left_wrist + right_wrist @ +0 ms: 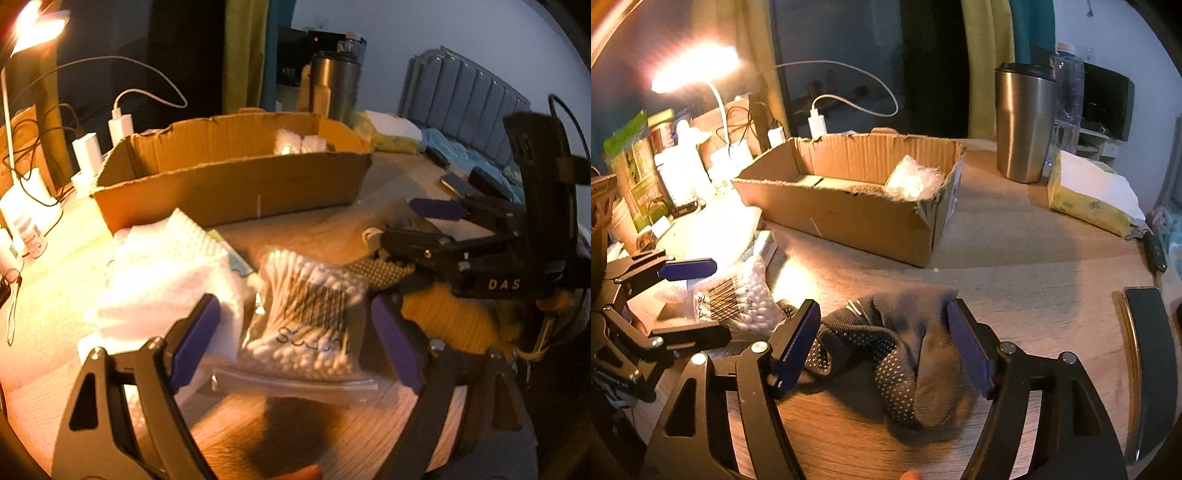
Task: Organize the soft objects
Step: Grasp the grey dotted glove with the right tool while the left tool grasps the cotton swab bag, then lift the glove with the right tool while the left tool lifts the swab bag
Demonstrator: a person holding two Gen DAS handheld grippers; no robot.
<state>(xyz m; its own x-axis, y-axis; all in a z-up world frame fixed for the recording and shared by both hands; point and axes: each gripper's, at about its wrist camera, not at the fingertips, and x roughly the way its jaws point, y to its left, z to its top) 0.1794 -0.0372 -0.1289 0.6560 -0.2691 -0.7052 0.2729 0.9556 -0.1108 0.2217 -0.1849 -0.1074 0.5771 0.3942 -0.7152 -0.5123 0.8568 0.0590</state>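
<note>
A clear bag of cotton swabs [306, 325] lies on the wooden table between the open jaws of my left gripper [295, 343]; it also shows in the right wrist view [738, 295]. A dark grey sock with white grip dots [894, 350] lies crumpled between the open jaws of my right gripper [882, 343]. Neither gripper holds anything. An open cardboard box [229, 184] [857, 210] stands behind, with a bubble-wrap bundle [912, 181] at its right end. A white folded cloth [166, 280] lies left of the swabs. The right gripper [402, 236] shows in the left wrist view.
A steel tumbler [1023, 122] and a water bottle [1067, 96] stand at the back right, next to a tissue pack [1089, 192]. A lit lamp [698, 70], chargers and cables [816, 122] crowd the left. Phones [1145, 350] lie at the right edge.
</note>
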